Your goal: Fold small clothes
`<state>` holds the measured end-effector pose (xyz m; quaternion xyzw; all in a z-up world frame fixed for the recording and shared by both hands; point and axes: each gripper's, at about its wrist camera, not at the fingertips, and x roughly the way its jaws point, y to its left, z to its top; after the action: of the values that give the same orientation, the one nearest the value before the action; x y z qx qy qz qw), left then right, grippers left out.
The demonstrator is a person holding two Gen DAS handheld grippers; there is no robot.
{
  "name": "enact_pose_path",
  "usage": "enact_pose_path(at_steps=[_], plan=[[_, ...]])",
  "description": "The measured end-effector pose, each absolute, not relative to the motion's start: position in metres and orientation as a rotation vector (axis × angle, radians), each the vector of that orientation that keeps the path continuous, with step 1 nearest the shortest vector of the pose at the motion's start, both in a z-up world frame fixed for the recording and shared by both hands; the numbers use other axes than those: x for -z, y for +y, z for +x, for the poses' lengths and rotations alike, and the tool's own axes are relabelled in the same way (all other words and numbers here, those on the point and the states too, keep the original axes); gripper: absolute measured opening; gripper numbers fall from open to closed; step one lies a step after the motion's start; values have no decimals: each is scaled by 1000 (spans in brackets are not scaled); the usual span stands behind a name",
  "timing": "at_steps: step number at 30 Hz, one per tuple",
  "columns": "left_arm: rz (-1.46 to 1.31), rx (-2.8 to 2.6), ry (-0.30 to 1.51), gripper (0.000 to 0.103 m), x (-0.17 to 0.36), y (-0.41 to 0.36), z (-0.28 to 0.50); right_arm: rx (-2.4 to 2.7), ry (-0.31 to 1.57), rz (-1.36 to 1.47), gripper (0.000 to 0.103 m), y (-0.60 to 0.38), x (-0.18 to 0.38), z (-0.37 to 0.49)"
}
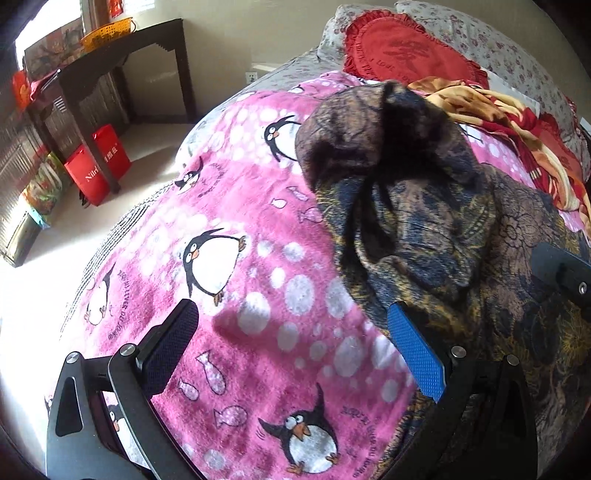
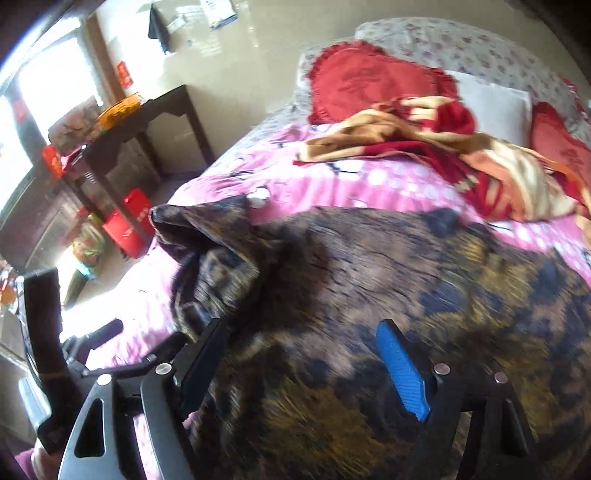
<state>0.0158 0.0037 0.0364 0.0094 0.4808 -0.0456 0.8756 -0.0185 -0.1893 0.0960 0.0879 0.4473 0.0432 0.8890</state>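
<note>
Nearest to us in the left wrist view, the left tool (image 1: 291, 339) hangs with its fingers spread wide and nothing between them. Its dark finger is over the pink penguin-print blanket (image 1: 236, 280), and its blue finger (image 1: 415, 354) sits at the edge of the dark floral garment (image 1: 424, 221).

In the right wrist view, the right tool (image 2: 304, 363) is likewise spread wide and grips nothing, both fingers poised over the same garment (image 2: 369, 295), which is motion-blurred here. We cannot tell whether either tool touches the cloth. At the left edge of this view we see part of the left tool (image 2: 96, 339).

The garment lies rumpled on the bed, on top of the pink blanket, with a bunched fold standing up near its middle.

Farther back, a red and gold blanket (image 1: 509, 122) lies crumpled near the head of the bed, just in front of a red frilled cushion (image 1: 406, 48) and floral pillows (image 1: 491, 40).

Beyond the bed on the left, a dark wooden bench (image 1: 122, 55) stands by the wall with an orange basket (image 1: 107, 31) on top, and a red paper bag (image 1: 98, 166) stands on the floor by its leg.
</note>
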Motion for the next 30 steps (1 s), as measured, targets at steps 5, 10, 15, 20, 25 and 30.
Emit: enact_pose_path(at_steps=[5, 10, 15, 20, 25, 30], plan=[[14, 84, 1029, 103, -26, 11, 26, -132, 963, 180, 64, -166, -74, 27], [29, 92, 1027, 103, -25, 11, 28, -173, 990, 166, 16, -148, -55, 51], [24, 98, 1022, 103, -28, 14, 29, -117, 858, 64, 4, -155, -94, 26], [43, 98, 1013, 103, -28, 10, 23, -24, 730, 39, 4, -204, -150, -9], [42, 101, 1009, 103, -33, 6, 12, -85, 822, 128, 25, -209, -135, -14], [60, 102, 1002, 103, -36, 12, 8, -174, 892, 207, 68, -170, -92, 1]])
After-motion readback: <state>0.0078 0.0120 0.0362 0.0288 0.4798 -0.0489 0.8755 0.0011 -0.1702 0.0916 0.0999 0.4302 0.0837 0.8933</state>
